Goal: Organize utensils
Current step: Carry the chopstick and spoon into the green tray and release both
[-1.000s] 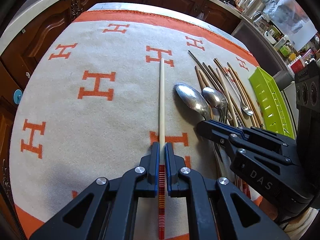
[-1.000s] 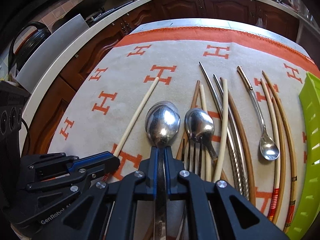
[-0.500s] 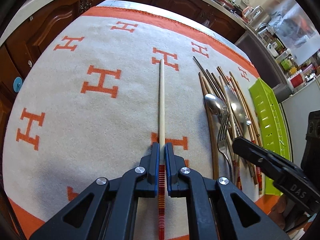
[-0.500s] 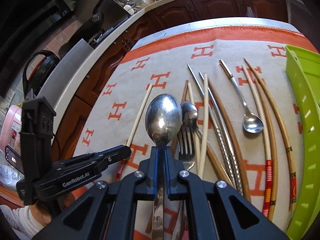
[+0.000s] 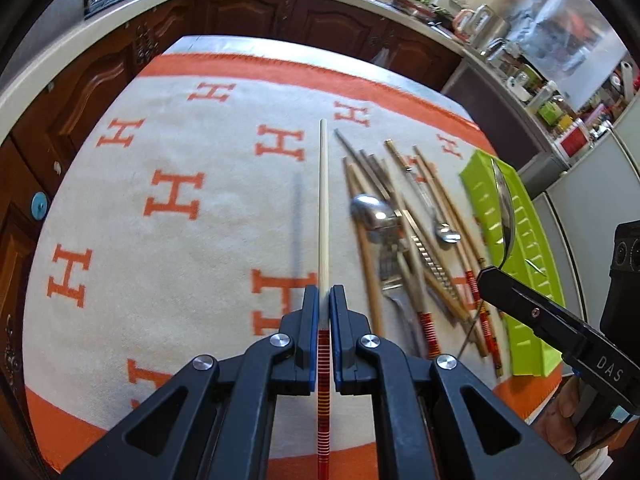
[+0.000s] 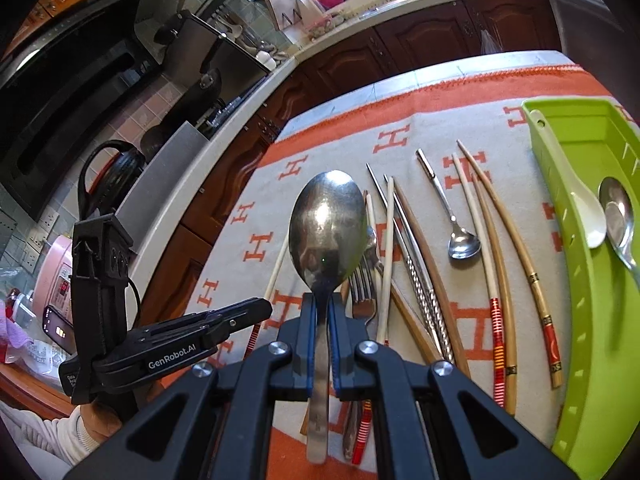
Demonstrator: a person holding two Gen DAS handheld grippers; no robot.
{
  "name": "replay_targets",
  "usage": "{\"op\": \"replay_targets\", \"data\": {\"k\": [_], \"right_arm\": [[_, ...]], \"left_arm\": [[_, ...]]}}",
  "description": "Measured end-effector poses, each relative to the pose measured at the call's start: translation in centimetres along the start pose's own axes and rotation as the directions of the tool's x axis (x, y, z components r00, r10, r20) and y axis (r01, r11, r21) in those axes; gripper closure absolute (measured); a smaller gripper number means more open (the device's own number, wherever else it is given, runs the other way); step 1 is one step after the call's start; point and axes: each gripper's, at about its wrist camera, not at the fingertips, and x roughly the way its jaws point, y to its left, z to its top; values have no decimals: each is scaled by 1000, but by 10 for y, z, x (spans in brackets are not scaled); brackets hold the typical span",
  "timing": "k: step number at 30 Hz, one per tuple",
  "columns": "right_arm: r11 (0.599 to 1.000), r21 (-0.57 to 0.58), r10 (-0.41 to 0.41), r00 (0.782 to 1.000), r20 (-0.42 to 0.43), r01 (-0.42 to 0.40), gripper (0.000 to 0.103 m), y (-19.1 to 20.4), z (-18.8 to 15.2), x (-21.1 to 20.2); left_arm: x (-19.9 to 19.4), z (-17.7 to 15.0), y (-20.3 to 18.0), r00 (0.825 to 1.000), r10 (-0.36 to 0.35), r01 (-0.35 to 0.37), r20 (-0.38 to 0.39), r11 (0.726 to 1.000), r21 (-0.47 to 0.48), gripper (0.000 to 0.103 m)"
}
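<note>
Right tongs (image 6: 320,344), clenched on my large spoon (image 6: 326,228), hold it bowl-forward; the green tray (image 6: 580,320) lies to their right, long axis parallel to the handle, nearer this hand. Left tongs (image 5: 324,332) clench a pale chopstick (image 5: 323,200) above the desk (image 5: 160,280).

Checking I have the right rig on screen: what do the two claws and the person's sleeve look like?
Both claws, left claw and right claw, are black with blue pads and silver screws. The left one's side reads GenRobot.AI, the right one's DAS. A black cable hangs by the left unit. The sleeve is cream knit.
</note>
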Motion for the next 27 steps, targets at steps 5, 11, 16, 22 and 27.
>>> {"op": "replay_targets", "data": {"k": [5, 11, 16, 22, 27], "right_arm": [[1000, 1, 8, 998, 64, -8, 98, -3, -3, -24], [1000, 11, 5, 992, 124, -6, 98, -9, -8, -51], [999, 37, -14, 987, 159, 9, 98, -19, -9, -76], [995, 87, -72, 970, 231, 53, 98, -33, 0, -128], [982, 109, -176, 942, 285, 151, 98, -49, 12, -169]], "left_arm": [[-8, -1, -19, 1000, -24, 24, 3, 999, 40, 100], [-13, -5, -38, 999, -48, 48, 0, 996, 81, 100], [-19, -1, -57, 995, -96, 96, -9, 988, 120, 100], [-23, 16, -108, 982, -187, 191, -41, 960, 207, 100], [-11, 30, -157, 963, -252, 268, -98, 935, 233, 100]]}}
